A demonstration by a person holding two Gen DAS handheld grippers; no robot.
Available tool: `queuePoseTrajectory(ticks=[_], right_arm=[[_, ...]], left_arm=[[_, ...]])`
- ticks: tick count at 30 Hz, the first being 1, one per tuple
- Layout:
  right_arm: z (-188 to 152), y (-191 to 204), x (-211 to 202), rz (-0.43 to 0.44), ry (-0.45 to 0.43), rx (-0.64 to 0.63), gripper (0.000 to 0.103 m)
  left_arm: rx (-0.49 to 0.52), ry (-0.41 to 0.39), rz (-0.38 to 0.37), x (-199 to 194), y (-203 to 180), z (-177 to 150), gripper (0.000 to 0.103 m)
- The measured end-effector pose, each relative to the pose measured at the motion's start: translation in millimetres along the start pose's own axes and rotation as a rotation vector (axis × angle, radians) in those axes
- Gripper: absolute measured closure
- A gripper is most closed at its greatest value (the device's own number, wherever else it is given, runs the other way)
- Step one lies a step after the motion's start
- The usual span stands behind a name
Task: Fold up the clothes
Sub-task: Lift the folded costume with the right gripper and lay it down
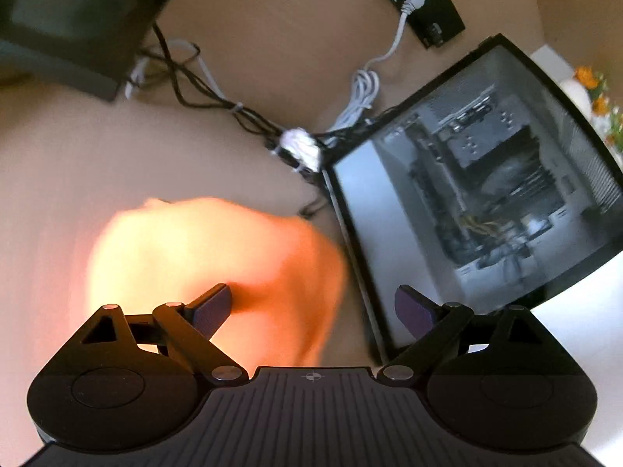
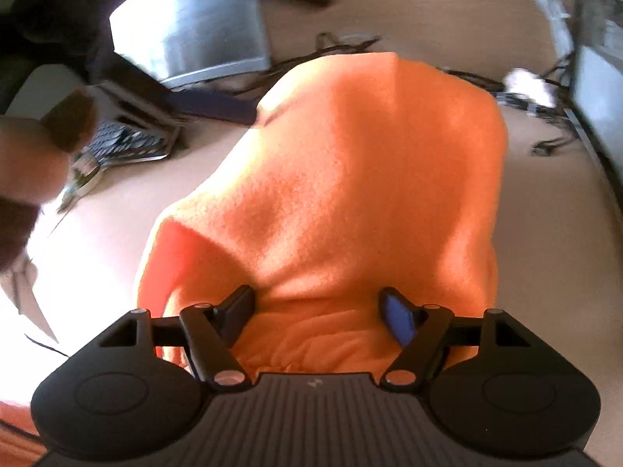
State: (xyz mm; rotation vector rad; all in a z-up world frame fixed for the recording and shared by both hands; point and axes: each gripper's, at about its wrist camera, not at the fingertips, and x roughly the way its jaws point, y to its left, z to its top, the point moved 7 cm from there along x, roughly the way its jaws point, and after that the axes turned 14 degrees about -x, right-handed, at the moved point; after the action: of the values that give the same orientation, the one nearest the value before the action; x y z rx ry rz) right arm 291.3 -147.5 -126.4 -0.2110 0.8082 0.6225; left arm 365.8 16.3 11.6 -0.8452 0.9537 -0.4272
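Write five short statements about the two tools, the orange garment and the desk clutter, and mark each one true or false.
1. The garment is orange. True.
2. The left tool is clamped shut on the garment. False: its fingers stand wide apart and hold nothing.
3. A computer case with a see-through side panel stands to the right in the left wrist view. True.
4. The right tool is open, with orange fabric between its fingers. True.
5. The cables on the desk are all red. False: they are black and white.
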Motion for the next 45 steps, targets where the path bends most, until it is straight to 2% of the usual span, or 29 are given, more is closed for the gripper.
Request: queuePoseTrajectory(ticks=[1,4,5,7,9,10,13,16,20,23,25,26,28,31,37,40,42,45], right_arm=[[0.9,6.0,1.5,0.014,0.006,-0.012,0.029],[1.0,19.6,1.7,-0.008,0.017,-0.053,0.029],[1.8,17.4,1.1,-0.015,0.020,-0.050,0.028],[1.1,15.8,-4.2,-0.028,0.024,-0.040,0.024],[3.0,16.8,-15.3,-0.041,0.014,-0.061,0.021],[5.0,17.2,-21.0,-0.048,0.010,-0.072,0.015],[17.1,13.1,-49.7,-0.092,-0.048,-0.098,0.000],[32.2,1.2,-76.1,-0.142,-0.118,-0.106,0.000],[46.0,-23.1,-76.3,-0.260,-0.149,-0.097,0.000],[40.4,-34.4,-53.6,-0.336,-0.097,-0.044,0.000],[28.5,-40.7,-24.6,-0.377,0.018,-0.027,0.000],[18.1,-43.6,-6.0,-0.383,0.101,-0.028,0.000],[4.0,-47.9,15.8,-0.365,0.153,-0.015,0.000],[12.4,-57.3,4.0,-0.304,0.115,0.023,0.000],[53.3,-79.1,-56.8,-0.263,-0.098,0.123,0.000],[85.8,-78.8,-62.4,-0.181,-0.177,0.136,0.000],[100.7,-72.0,-44.7,-0.184,-0.166,0.065,0.000],[93.2,-70.7,13.5,-0.284,0.000,-0.051,0.000]], left_arm=[[-0.010,-0.001,-0.002,3.1,1.7,-0.4,0.008],[-0.019,-0.016,0.105,19.0,26.1,12.1,0.008],[-0.046,-0.017,0.164,24.8,42.2,16.9,0.008],[-0.125,-0.017,0.207,31.2,67.8,22.5,0.008],[-0.150,-0.033,0.154,23.2,68.0,24.6,0.008],[-0.151,-0.039,0.136,18.0,65.3,25.1,0.008],[-0.107,-0.074,0.120,-6.5,52.0,25.2,0.008],[-0.055,-0.119,0.143,-32.2,46.3,17.4,0.007],[-0.015,-0.134,0.181,-52.4,44.2,-5.2,0.007],[0.070,-0.140,0.235,-52.8,37.5,-23.4,0.007],[0.146,-0.146,0.263,-50.7,30.1,-32.9,0.007],[0.185,-0.151,0.273,-50.3,25.8,-36.6,0.007],[0.217,-0.157,0.277,-51.7,20.8,-40.3,0.007],[0.190,-0.177,0.282,-58.8,21.2,-37.8,0.007],[0.210,-0.156,0.224,-60.6,14.6,-37.1,0.006],[0.238,-0.098,0.236,-46.1,11.9,-43.6,0.006],[0.257,-0.062,0.243,-37.0,10.0,-47.6,0.006],[0.268,-0.041,0.243,-33.4,7.9,-47.2,0.006]])
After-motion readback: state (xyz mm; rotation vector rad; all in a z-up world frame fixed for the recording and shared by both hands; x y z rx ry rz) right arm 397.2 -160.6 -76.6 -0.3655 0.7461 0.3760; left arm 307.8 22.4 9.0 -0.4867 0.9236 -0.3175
